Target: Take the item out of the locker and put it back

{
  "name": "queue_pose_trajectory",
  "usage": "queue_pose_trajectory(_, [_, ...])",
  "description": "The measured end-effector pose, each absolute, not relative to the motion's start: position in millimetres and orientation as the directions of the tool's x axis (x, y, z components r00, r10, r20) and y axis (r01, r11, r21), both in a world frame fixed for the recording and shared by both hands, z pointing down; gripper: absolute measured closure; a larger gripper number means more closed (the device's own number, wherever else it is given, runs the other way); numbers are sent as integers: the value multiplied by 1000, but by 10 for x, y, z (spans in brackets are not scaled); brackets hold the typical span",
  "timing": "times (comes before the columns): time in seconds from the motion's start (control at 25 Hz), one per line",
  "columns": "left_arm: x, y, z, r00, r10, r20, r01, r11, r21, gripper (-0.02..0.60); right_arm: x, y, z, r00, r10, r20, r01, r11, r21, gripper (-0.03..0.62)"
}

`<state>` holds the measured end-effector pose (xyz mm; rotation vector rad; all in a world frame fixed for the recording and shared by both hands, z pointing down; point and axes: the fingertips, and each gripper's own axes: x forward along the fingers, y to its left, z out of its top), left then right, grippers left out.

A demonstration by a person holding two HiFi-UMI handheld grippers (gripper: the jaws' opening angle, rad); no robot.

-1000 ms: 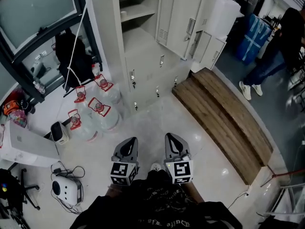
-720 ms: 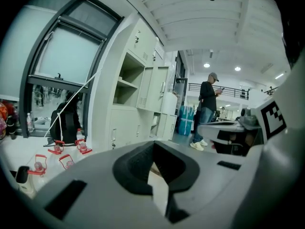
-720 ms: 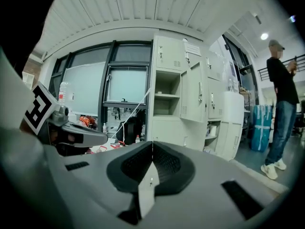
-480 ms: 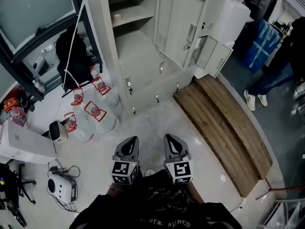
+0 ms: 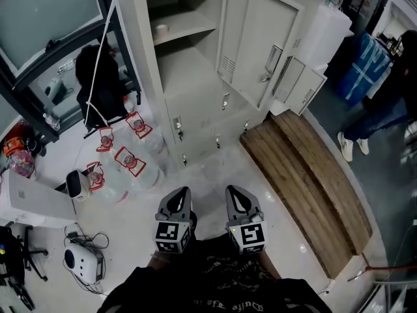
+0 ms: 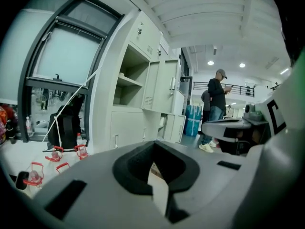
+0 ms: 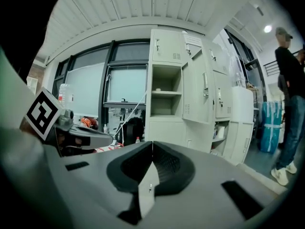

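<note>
A beige locker bank [image 5: 195, 103] stands ahead, seen also in the left gripper view [image 6: 138, 104] and the right gripper view [image 7: 176, 99]. One tall compartment [image 5: 182, 38] stands open, its door [image 5: 257, 44] swung to the right. A small pale object [image 5: 161, 29] lies on its shelf; what it is cannot be told. My left gripper [image 5: 177, 194] and right gripper [image 5: 236, 193] are side by side near my body, well short of the lockers. Both point at them, both are shut, and both hold nothing [image 6: 153, 144] [image 7: 152, 144].
Several water jugs with red handles [image 5: 130, 165] sit on the floor left of the lockers, under a hanging black bag [image 5: 98, 83]. A wooden bench [image 5: 306, 175] runs along the right. A person [image 5: 384, 90] stands at the far right. A white device [image 5: 81, 261] with cables lies near left.
The lockers have come nearer and lower in the head view as I move toward them. Both grippers stay shut and side by side.
</note>
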<state>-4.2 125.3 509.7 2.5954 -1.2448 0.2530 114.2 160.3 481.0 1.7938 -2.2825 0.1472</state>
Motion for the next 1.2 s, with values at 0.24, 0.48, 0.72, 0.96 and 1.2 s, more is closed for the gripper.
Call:
queue_pose_trajectory(0.24, [-141,670,5043,600,-759,251,-798,-589,128,575,1114,1021,4763,-223,-949,221,-968,243,66,589])
queue_pose_trajectory(0.48, [-245,33,4934,604,-762,232,-792,-608,66,575,1002,417,4644,-224,-958,181,-969,238,63,589])
queue_pose_trajectory(0.72, [-298,-502,4831,629,-750,206,-772,-634,48,575,837,-69,4500,-239,-954,181,-968,248,29,589])
queue_pose_trajectory(0.96, [-289,-932,4649,661,-735,150,-748,-661,62,575,903,-566,4232,-197,-971,138,-980,200,9,588])
queue_pose_trajectory(1.2, [-381,-1186,4673,644,-748,164,-764,-638,90,575,903,-938,3977,-227,-967,115,-974,227,-11,588])
